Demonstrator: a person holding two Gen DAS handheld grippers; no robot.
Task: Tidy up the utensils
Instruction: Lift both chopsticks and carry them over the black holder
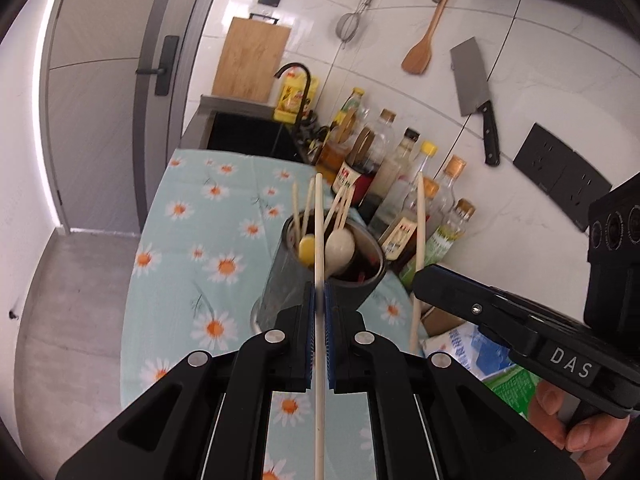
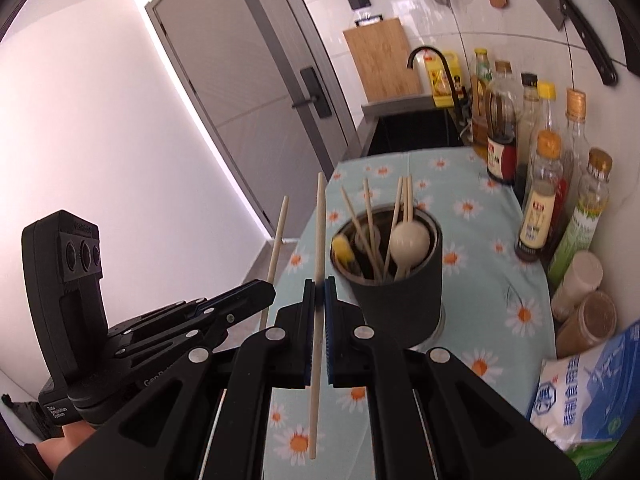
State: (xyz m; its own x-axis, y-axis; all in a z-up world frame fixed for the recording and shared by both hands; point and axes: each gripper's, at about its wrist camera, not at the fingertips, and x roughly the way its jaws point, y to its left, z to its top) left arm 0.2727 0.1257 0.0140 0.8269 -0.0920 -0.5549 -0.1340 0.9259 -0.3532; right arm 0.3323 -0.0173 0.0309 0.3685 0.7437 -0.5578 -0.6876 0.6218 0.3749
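My left gripper (image 1: 319,298) is shut on a pale wooden chopstick (image 1: 318,240) that stands nearly upright between its blue pads. My right gripper (image 2: 319,294) is shut on a second chopstick (image 2: 319,232) the same way. Both hang just in front of a dark cylindrical utensil holder (image 2: 404,304) on the daisy-print cloth (image 2: 480,240). The holder (image 1: 288,280) carries several chopsticks, a cream spoon (image 2: 409,242) and a yellow-handled utensil (image 2: 343,249). The right gripper (image 1: 418,280) with its chopstick (image 1: 420,220) shows at the right of the left wrist view; the left gripper (image 2: 266,286) with its chopstick (image 2: 278,240) shows at the left of the right wrist view.
Sauce and oil bottles (image 2: 540,184) line the tiled wall, with spice jars (image 2: 580,300) and a salt bag (image 2: 588,392) nearer. A black sink (image 2: 412,132), faucet and wooden cutting board (image 2: 380,60) lie beyond the cloth. A cleaver (image 1: 476,92), wooden spatula (image 1: 424,40) and strainer hang on the wall.
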